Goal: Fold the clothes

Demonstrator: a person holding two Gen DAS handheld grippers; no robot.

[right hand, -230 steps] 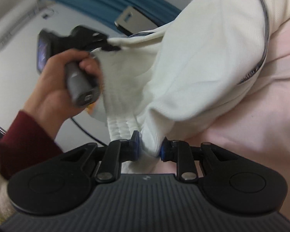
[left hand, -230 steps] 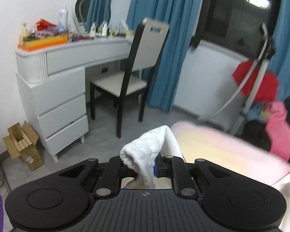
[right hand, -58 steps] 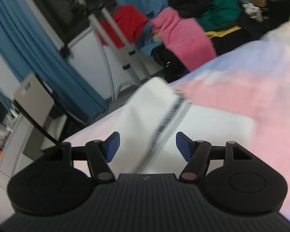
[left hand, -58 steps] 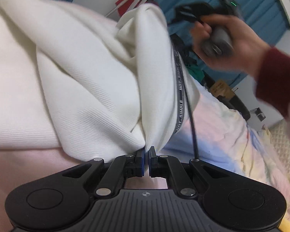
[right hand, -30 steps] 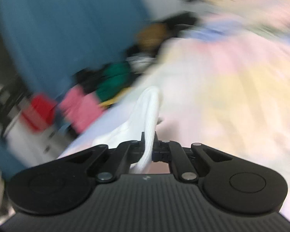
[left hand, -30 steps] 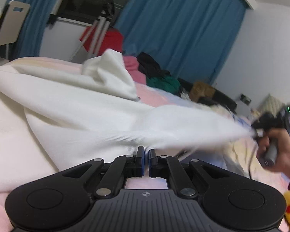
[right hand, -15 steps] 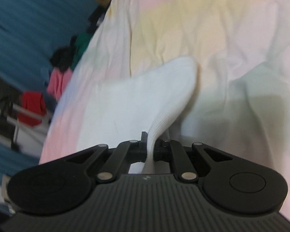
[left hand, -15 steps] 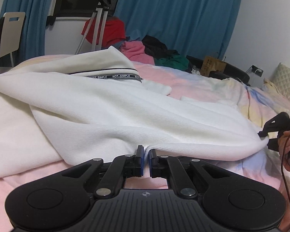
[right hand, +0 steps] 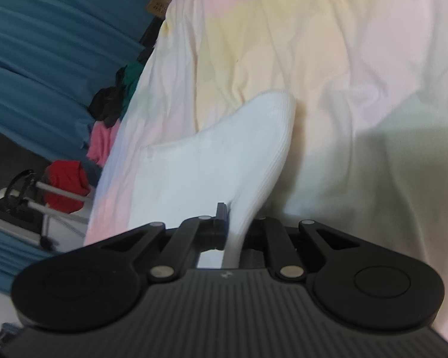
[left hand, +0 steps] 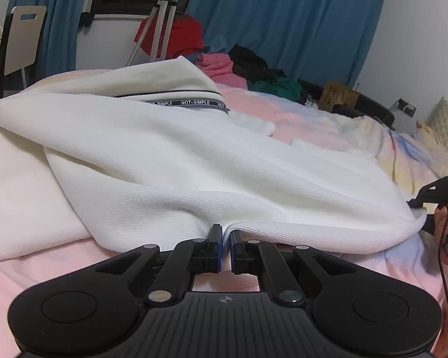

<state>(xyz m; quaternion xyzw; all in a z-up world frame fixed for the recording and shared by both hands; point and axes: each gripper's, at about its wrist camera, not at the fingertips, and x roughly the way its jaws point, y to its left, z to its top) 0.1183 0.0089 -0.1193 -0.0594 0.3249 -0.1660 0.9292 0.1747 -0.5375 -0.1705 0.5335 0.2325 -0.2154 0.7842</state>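
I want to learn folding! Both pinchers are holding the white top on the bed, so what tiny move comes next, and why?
Probably lower both ends onto the bed together. The left gripper and right gripper each pinch the white top, which hangs stretched between them, so laying it flat seems the sensible step before any fold.

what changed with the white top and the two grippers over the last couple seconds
The right gripper, open and clear about two seconds ago, has shut on the white garment's far end and drawn it out sideways across the bed, so it now lies stretched low rather than bunched up. The left gripper stayed clamped on the near edge.
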